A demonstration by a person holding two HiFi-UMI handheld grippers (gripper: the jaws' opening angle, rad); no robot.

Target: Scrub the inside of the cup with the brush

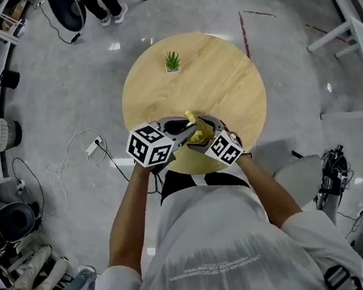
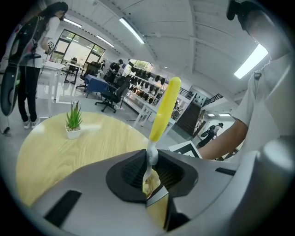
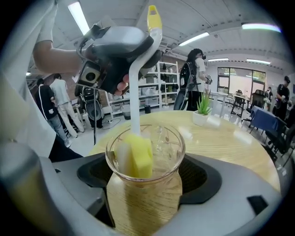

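My right gripper [image 3: 145, 182] is shut on a clear glass cup [image 3: 146, 159], which it holds upright above the table's near edge. A brush with a white stem [image 3: 134, 99] and a yellow sponge head [image 3: 137, 156] stands inside the cup. My left gripper [image 2: 150, 177] is shut on the brush [image 2: 165, 108] just below its yellow handle. In the head view the two grippers meet over the table's front edge, left gripper [image 1: 178, 129] beside right gripper [image 1: 208, 135], with the yellow handle [image 1: 196, 127] between them. The cup itself is hidden there.
The round wooden table [image 1: 226, 82] carries a small potted plant [image 1: 172, 61] at its far side. Cables and a power strip [image 1: 93, 146] lie on the floor to the left. People stand near shelves in the background [image 3: 196, 73].
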